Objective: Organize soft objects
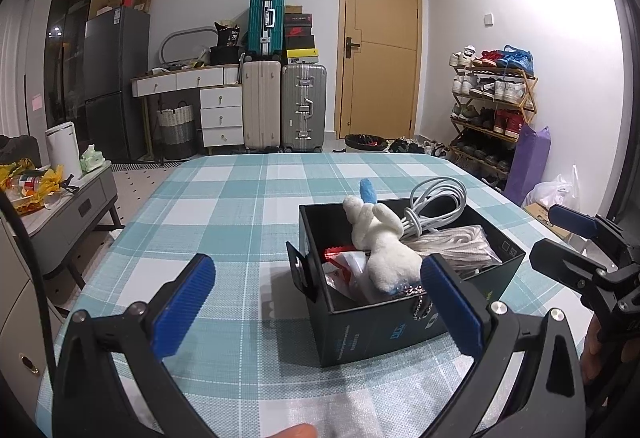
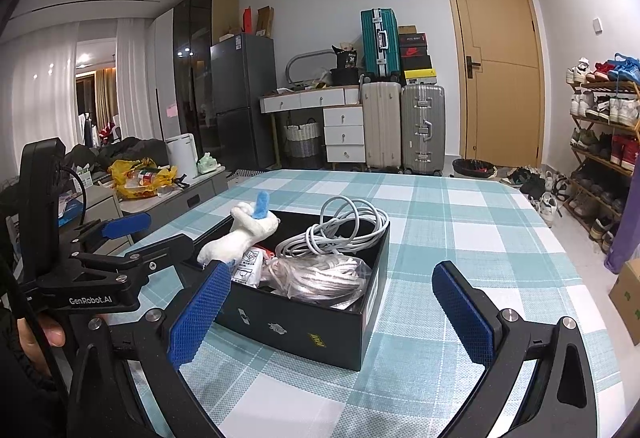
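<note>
A black open box (image 1: 372, 330) (image 2: 304, 326) stands on the checked table. In it lie a white plush toy with blue ear (image 1: 380, 242) (image 2: 244, 234), a coiled white cable (image 1: 436, 201) (image 2: 340, 230), a bagged white rope (image 1: 456, 244) (image 2: 320, 274) and a red-and-white packet (image 1: 344, 266) (image 2: 250, 266). My left gripper (image 1: 316, 302) is open and empty, just in front of the box's near left corner. My right gripper (image 2: 332, 314) is open and empty, in front of the box's right side; it also shows in the left wrist view (image 1: 568, 238).
The teal-and-white checked tablecloth (image 1: 240, 205) (image 2: 460, 222) covers the table. Beyond it are suitcases (image 1: 280, 105), a yellow door (image 2: 496, 65), a shoe rack (image 1: 492, 109) at right, and a low grey cabinet (image 1: 68, 205) with clutter at left.
</note>
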A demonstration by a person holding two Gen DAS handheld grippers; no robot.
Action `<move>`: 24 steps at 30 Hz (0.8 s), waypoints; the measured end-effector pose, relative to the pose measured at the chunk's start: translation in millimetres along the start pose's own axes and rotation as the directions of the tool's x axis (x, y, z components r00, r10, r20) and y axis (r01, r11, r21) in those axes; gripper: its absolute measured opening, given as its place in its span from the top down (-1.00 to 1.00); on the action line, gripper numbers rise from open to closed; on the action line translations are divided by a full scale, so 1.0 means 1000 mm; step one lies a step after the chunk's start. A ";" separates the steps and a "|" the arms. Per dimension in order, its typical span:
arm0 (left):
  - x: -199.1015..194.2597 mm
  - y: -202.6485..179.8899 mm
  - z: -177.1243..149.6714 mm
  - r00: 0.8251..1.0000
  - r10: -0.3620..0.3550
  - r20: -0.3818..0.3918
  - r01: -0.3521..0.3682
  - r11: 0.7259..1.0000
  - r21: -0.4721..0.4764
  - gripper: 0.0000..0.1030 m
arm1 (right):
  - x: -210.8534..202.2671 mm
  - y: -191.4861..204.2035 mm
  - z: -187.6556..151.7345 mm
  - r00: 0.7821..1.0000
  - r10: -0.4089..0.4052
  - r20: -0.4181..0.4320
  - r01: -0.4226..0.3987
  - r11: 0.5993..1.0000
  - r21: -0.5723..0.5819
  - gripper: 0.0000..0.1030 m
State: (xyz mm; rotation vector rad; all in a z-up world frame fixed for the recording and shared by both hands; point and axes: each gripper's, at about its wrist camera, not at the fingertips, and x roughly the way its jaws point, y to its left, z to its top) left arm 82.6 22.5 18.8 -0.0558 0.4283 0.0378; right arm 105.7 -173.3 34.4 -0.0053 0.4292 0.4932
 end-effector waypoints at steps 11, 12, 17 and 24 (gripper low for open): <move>-0.001 0.001 0.000 1.000 0.000 0.002 0.000 1.000 -0.003 -1.00 | 0.000 0.000 0.000 1.000 0.001 0.000 -0.001 1.000 0.000 -0.99; -0.001 0.001 0.000 1.000 0.001 0.002 -0.001 1.000 -0.003 -1.00 | 0.000 0.000 0.000 1.000 0.000 0.001 0.000 1.000 -0.001 -0.99; -0.002 0.001 0.000 1.000 0.001 0.005 -0.001 1.000 -0.007 -1.00 | 0.000 0.000 0.000 1.000 0.001 0.001 -0.001 1.000 -0.001 -0.99; -0.003 0.002 0.001 1.000 0.004 0.009 -0.004 1.000 -0.007 -1.00 | 0.000 0.000 0.000 1.000 0.001 0.001 -0.001 1.000 0.000 -0.99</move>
